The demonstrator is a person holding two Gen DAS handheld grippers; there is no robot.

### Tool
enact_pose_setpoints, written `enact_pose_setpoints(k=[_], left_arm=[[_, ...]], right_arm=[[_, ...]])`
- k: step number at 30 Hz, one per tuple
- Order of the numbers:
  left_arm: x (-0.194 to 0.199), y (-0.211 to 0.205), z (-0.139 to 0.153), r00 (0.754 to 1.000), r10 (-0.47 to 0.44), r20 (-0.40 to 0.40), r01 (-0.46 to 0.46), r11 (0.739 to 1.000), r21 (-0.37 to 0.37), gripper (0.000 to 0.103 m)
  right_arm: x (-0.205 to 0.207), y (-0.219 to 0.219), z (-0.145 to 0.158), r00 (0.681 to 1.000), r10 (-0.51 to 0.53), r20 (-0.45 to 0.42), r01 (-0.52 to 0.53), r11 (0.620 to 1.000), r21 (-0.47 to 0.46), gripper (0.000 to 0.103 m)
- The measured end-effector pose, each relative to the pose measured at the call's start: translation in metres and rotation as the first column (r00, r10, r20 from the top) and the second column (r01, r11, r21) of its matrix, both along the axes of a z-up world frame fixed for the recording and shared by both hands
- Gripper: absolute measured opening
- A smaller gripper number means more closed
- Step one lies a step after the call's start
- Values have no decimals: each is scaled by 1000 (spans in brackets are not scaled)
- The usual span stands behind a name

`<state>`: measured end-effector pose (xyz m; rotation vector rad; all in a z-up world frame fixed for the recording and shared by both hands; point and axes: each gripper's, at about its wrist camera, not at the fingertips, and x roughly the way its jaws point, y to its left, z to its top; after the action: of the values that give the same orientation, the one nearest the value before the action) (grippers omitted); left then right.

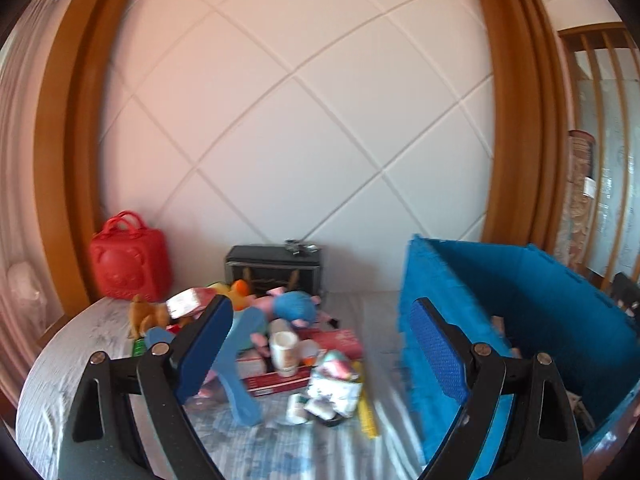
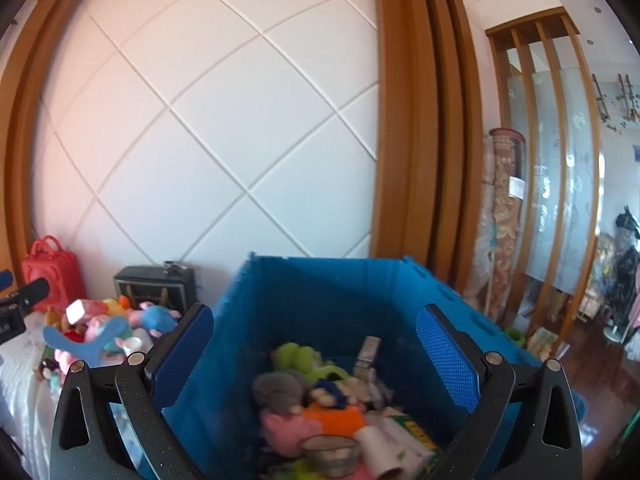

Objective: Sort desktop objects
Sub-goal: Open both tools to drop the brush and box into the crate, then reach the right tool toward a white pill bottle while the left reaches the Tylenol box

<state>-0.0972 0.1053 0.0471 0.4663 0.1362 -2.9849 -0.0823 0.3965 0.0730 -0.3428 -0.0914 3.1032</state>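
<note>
1. White padded wall panels [image 1: 296, 128] with diagonal seams, framed by brown wood, stand behind the desk [image 1: 80, 364], which carries a pale grey cloth.
2. On the middle of the desk lies a pile of objects: a white cup [image 1: 283, 354] standing on a red flat box [image 1: 336, 340], a blue plush toy [image 1: 294, 306], a yellow ruler [image 1: 367, 412] and a light blue curved piece [image 1: 240, 376].
3. At the back edge sit a red bear case [image 1: 130, 260] and a black box [image 1: 276, 268].
4. On the right side of the desk stands the blue bin [image 1: 520, 312], open at the top.
5. The left gripper [image 1: 324, 344] hovers over the pile with its jaws wide apart and holds nothing; the cup is between its fingers in the view.
6. The right gripper [image 2: 314, 356] is above the bin, jaws spread wide and empty.
7. Inside the bin lie a green plush [image 2: 298, 356], a grey plush [image 2: 280, 390], a pink plush [image 2: 288, 428] and a white tube [image 2: 378, 450].
</note>
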Motion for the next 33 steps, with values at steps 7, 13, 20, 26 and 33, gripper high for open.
enact_pose_setpoints(k=[7,13,20,26,33], left_arm=[[-5,-112,-34,994,75,85,-74,997,-16,91],[-21,-181,-80,972,70,224,-71,997,-4,91],[-40,-245,-155,911,132,390,-148,989,13,91],[-62,-281,-224,823,164,544,-222,974,43,91],[-109,-292,-268,756,160,635,-259,963,67,91]], right_arm=[[4,-102,-5,995,103,11,-103,995,-18,103],[-8,-182,-32,983,164,81,-162,986,-26,103],[-52,-233,-103,926,206,315,-212,977,-16,103],[-96,-230,-170,859,189,477,-206,978,-17,103],[-148,-229,-223,769,195,608,-216,976,-40,103]])
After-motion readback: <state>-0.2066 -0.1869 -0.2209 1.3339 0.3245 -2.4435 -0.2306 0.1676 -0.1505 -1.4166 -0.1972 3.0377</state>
